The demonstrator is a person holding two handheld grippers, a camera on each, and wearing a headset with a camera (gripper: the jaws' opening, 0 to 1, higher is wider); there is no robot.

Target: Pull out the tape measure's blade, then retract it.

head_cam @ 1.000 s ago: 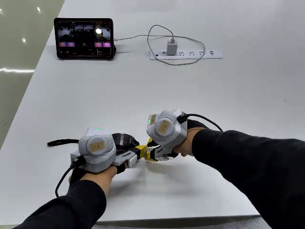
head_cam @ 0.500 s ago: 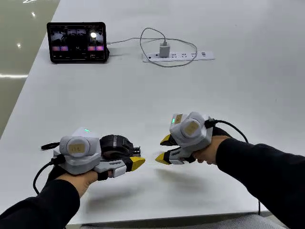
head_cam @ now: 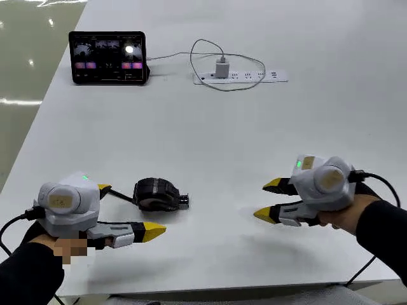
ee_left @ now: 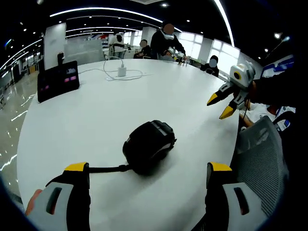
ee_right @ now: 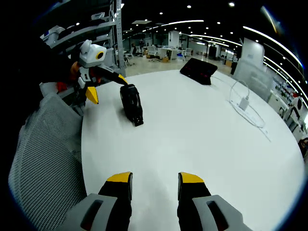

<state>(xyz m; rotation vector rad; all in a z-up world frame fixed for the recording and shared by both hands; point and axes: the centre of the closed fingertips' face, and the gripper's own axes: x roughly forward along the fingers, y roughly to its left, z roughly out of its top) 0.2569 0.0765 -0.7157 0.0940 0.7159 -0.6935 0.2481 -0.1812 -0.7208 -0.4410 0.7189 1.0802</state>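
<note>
Black and round, the plastic tape measure (head_cam: 156,193) lies on the white tabletop (head_cam: 254,140) at 7 o'clock in the head view. Neither tool touches it, and its end hook sits at the case mouth. Its thin black wrist strap (head_cam: 118,194) trails toward 9 o'clock, up to the far jaw of the left gripper (head_cam: 129,208), whose yellow-tipped jaws stand spread wide and empty just beside the case. The right gripper (head_cam: 268,199), at 4 o'clock and well apart, has its jaws parted on nothing. A black tablet (head_cam: 108,57) stands at 11 o'clock, a white power strip (head_cam: 254,75) at 12.
</note>
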